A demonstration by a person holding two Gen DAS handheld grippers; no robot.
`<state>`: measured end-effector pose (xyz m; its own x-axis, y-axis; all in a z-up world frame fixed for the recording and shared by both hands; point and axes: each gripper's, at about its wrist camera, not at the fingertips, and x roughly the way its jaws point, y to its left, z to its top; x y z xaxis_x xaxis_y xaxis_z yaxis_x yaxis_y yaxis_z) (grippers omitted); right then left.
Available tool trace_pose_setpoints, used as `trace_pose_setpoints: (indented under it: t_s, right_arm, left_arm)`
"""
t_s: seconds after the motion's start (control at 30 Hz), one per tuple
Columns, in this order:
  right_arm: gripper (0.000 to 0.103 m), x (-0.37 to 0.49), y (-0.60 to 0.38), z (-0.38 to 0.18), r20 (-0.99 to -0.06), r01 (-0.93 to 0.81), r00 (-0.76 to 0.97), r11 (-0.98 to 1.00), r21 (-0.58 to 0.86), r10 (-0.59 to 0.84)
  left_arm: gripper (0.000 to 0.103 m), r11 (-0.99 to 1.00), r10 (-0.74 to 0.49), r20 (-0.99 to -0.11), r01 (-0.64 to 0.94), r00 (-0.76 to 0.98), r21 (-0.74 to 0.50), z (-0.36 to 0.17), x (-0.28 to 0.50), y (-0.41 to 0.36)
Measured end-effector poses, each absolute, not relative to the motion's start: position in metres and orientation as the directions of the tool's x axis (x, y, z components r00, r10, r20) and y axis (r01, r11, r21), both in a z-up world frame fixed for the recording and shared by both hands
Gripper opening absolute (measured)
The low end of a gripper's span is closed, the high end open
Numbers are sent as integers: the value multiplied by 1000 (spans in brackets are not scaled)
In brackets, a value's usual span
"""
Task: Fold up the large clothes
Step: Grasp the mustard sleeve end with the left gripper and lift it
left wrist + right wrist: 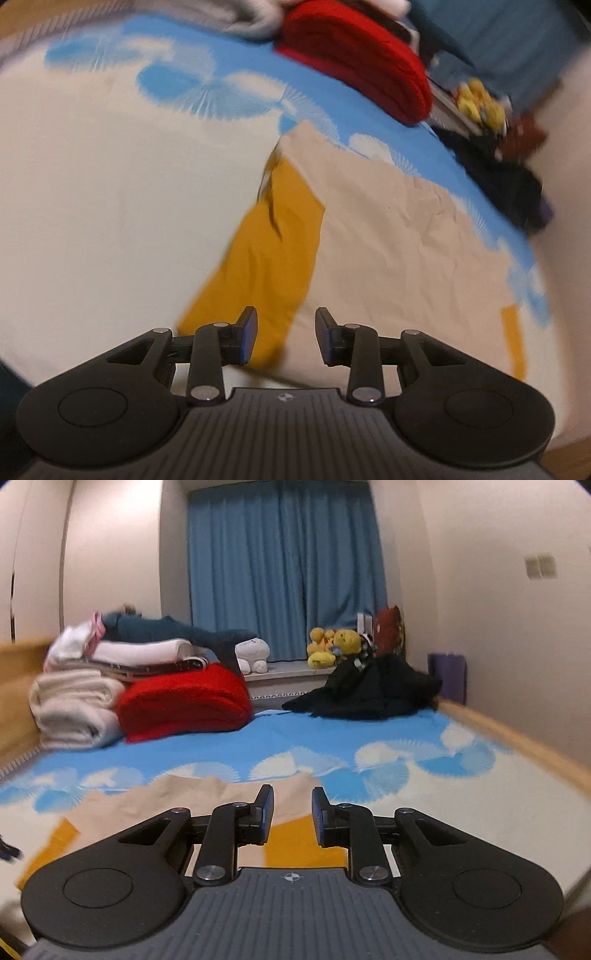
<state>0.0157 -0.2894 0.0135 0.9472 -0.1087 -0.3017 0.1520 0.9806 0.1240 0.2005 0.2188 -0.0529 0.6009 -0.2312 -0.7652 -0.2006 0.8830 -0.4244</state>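
On the bed (480, 797), a red fold (184, 705) and white folds (74, 709) are stacked at the left, seemingly done. The beige-and-mustard garment (388, 236) lies flat mid-bed, partly folded I judge; a dark heap (369, 690) waits at the right. Left gripper (284, 334) and right gripper (292, 814) hang above the garment, narrowly parted, empty.

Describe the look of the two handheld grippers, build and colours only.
Both the left gripper and right gripper look alike: matte black linkage arms with silver pivot pins, blue-faced finger pads, two round black lobes, and a ribbed grey body bearing a small crosshair mark. No cables or sleeves show.
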Motion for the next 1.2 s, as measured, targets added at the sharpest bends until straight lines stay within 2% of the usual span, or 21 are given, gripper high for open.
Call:
trace_pose_setpoints:
  t_s: [0.13,0.2,0.27,0.43,0.53,0.9,0.93,1.0,1.07,1.17,1.2]
  right_arm:
    - [27,4,-281,17,-287,150,954,968,202,-88]
    - [27,8,-279,14,-302,149,949,969,196,-84]
    - [27,13,-278,10,-321,156,943,966,205,-84]
    - [27,23,-277,-1,-368,176,926,957,232,-81]
    - [27,24,-274,-2,-371,167,926,960,225,-74]
    - [27,29,-275,-7,-399,177,914,959,220,-77]
    - [27,29,-275,-7,-401,178,912,960,215,-79]
    - [27,30,-273,-9,-407,179,910,962,206,-82]
    - [27,29,-272,-10,-410,177,908,964,197,-83]
    - [27,30,-269,-11,-414,177,906,966,188,-86]
    - [27,30,-268,-11,-416,179,905,966,188,-87]
  left_arm:
    - [53,824,-296,-782,-268,548,-499,-80,203,222]
    - [55,815,-288,-811,-314,509,-487,-99,205,222]
    - [60,799,-294,-821,-346,489,-492,-112,210,221]
    - [62,762,-287,-822,-402,492,-507,-132,219,223]
    - [67,751,-283,-809,-406,515,-521,-133,224,222]
    - [67,731,-167,-793,-465,586,-499,-137,240,214]
    - [65,727,-159,-792,-473,589,-498,-137,241,214]
    - [55,730,-141,-796,-481,589,-485,-136,244,212]
    - [34,734,-130,-796,-483,590,-478,-135,245,211]
    - [17,770,-132,-791,-441,597,-461,-128,247,207]
    - [16,786,-133,-787,-420,602,-454,-124,247,205]
